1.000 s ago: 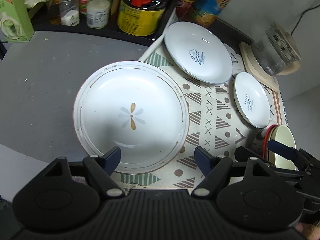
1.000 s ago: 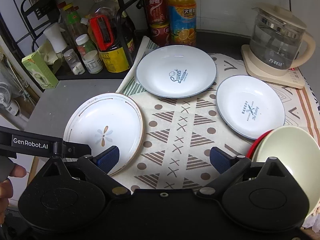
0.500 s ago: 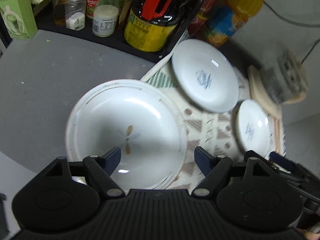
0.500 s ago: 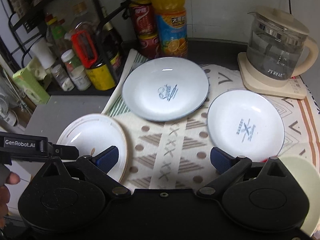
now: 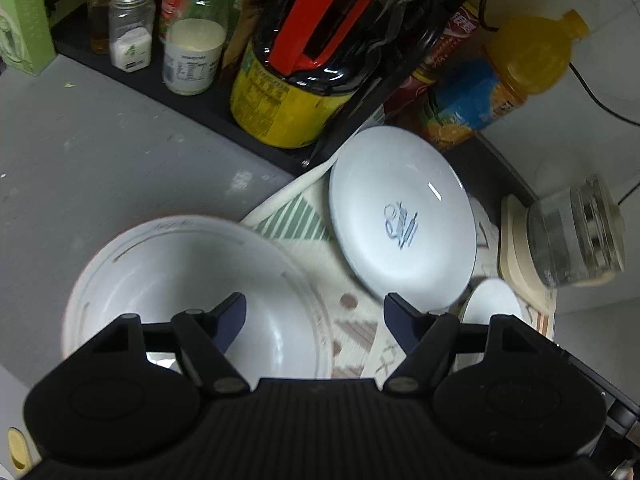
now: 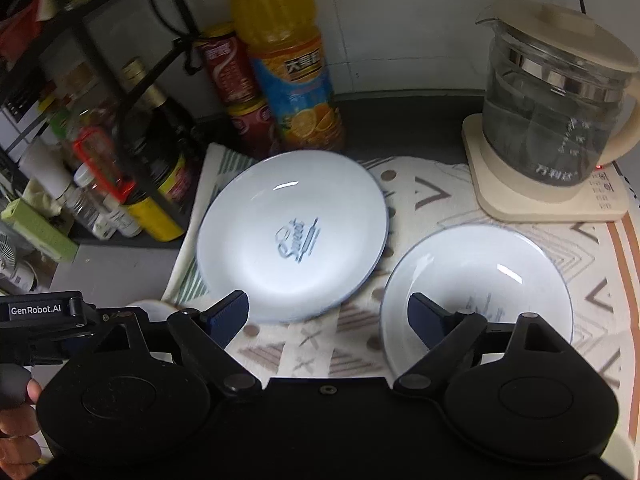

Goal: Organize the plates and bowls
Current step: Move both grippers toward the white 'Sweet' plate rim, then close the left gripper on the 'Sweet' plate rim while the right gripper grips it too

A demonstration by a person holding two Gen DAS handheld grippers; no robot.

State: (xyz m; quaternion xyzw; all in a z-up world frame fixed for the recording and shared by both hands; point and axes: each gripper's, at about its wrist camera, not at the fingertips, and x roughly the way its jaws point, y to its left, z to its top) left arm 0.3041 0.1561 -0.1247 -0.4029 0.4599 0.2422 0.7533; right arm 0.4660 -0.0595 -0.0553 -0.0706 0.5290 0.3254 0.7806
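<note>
Patterned cloth (image 6: 320, 344) | blue-rimmed plate (image 6: 292, 236) beyond right claw (image 6: 328, 318) | nothing gripped

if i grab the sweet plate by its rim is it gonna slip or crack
The Sweet plate looks like glazed ceramic: its shiny highlight suggests a slick rim, so the pads may slide. It is probably stiff and chippable if knocked against the smaller plate close beside it. Lying flat on the patterned cloth, it likely won't roll.
</note>
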